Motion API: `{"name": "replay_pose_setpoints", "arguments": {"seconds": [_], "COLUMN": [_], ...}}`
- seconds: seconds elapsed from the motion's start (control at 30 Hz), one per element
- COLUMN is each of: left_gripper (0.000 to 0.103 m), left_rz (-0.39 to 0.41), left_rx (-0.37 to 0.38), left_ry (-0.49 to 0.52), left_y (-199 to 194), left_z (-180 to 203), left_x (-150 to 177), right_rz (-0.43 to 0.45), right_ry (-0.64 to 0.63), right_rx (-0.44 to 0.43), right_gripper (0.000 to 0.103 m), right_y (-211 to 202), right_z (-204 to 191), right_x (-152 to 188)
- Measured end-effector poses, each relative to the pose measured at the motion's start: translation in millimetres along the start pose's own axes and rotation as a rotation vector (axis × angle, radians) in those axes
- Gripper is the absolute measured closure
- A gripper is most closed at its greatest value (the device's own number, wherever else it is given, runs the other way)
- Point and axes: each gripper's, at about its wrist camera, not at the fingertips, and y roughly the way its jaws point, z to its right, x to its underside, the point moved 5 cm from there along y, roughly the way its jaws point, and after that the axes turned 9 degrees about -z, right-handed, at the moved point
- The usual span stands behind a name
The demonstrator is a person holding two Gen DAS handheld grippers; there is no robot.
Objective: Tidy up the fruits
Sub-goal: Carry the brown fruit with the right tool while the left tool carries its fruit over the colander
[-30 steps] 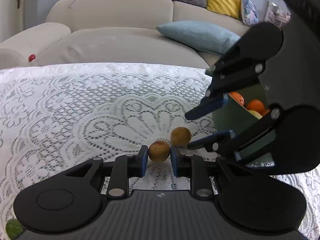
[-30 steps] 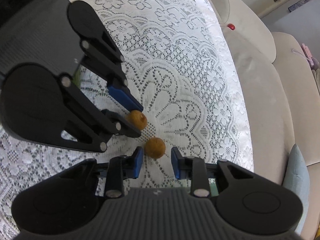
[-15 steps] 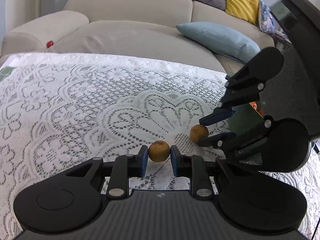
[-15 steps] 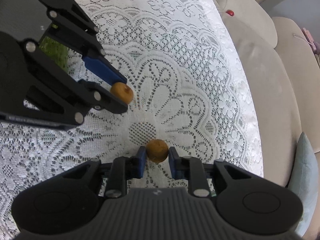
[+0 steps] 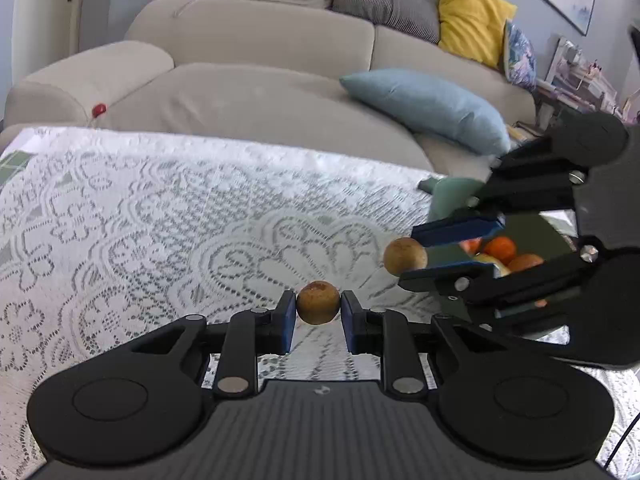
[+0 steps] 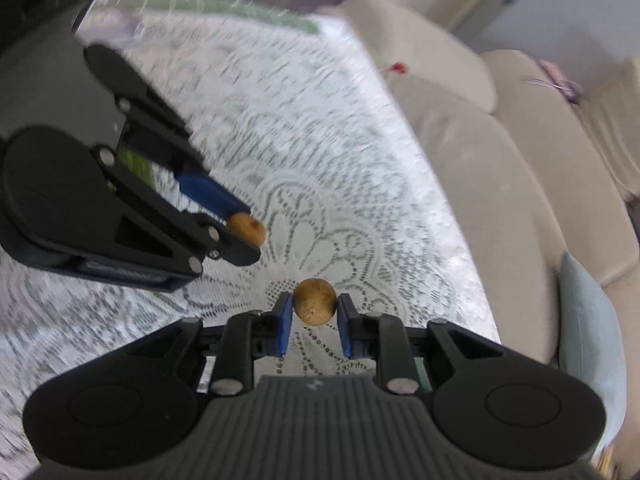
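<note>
While each tool [image 5: 318,312] [image 6: 314,314] grips fruit, a bin [image 5: 448,200] sits beside.

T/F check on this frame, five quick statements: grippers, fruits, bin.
1. The left gripper is shut on a brown fruit. True.
2. The right gripper is open and holds nothing. False: it is shut on a second brown fruit.
3. The green bin already holds orange fruits. True.
4. The table is covered with a plain blue cloth. False: it is a white lace tablecloth.
5. A yellow cushion lies on the table. False: it sits on the sofa behind the table.
</note>
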Motion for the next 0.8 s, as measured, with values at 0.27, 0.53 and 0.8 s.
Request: {"name": "replay_pose_setpoints", "arguments": {"seconds": [0.27,0.53,0.8], "left_gripper": [0.077,0.077,0.077], "left_rz": [0.04,0.054,0.047], "left_rx": [0.038,0.043,0.083], "left_ry": [0.021,0.055,0.102], "left_y": [-17.4,-19.3,-5.7], "left_z": [26.1,55.3,95.1], "left_x": [-8.5,-20.8,-32.8], "right_rz": [0.13,0.177,0.193], "right_ry": [0.293,0.605,0.808], "right_rx": [0.123,0.179,0.142], "right_gripper": [0.083,0.083,0.083], "right_y": [-51.3,-64.4,-45.8], "right_z": [3.4,19.5,38.0], "right_x": [31.5,72.8,111.6]}}
